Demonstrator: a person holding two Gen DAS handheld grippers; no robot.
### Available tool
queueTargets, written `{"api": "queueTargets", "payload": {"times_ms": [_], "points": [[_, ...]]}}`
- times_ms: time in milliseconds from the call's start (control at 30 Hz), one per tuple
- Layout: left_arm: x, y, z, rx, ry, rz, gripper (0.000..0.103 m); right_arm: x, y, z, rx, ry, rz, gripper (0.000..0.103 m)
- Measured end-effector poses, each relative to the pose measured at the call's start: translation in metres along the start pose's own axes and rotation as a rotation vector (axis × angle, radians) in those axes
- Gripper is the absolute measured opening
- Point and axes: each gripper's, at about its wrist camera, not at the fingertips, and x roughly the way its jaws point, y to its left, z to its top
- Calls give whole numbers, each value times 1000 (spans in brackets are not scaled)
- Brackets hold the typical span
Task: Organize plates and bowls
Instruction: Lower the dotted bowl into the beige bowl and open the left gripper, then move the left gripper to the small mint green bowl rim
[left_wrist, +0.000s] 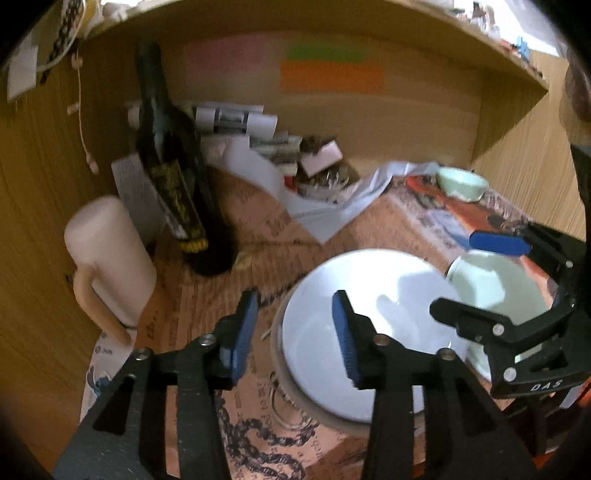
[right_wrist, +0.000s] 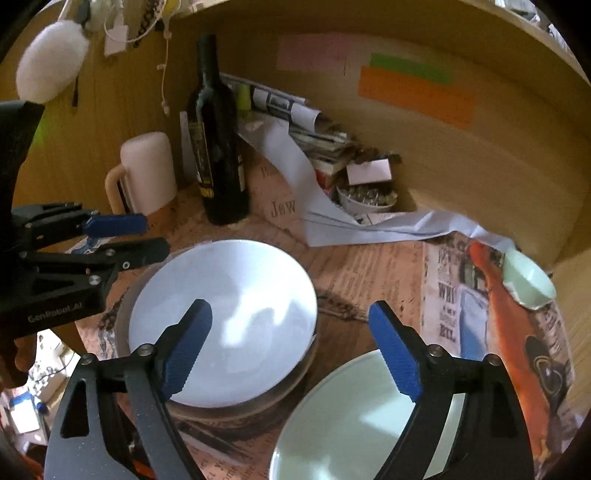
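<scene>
While both jaws gape empty, white plate (right_wrist: 225, 317) lies beneath right gripper (right_wrist: 291, 350).

Bare tabletop (right_wrist: 369, 280) beyond white plate (right_wrist: 229, 317); wine bottle (right_wrist: 218, 147), mug (right_wrist: 147, 173), paper clutter (right_wrist: 332, 155) block back.

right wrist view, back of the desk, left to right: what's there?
Pink mug → dark wine bottle → rolled newspapers → small bowl of clutter → pale green cup on its side at the far right.
</scene>
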Motion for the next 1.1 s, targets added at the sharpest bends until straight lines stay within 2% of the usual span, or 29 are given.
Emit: {"api": "queueTargets", "payload": {"times_ms": [167, 367, 500, 600, 767, 867, 967, 1100], "points": [[-6, -12, 21, -7, -64, -15, 68, -11, -25, 0, 53, -28, -30, 85], [1, -38, 51, -15, -107, -65, 89, -25, -82, 4, 147, -48, -109, 85], [19, -63, 76, -7, -87, -105, 91, -31, -134, 7, 238, -65, -189, 85], [36, -83, 92, 9, -62, -126, 91, -33, -173, 6, 295, -76, -284, 85], [69, -110, 113, 23, -6, -165, 91, -29, -238, -3, 440, -47, -355, 85], [89, -124, 126, 37, 11, -175, 91, -19, -269, -7, 486, -25, -436, 85], [110, -130, 140, 52, 21, -166, 91, -8, -291, -8, 531, 1, -463, 84], [139, -132, 152, 30, 62, -171, 91, 10, -318, -8, 581, 44, -449, 71]]}}
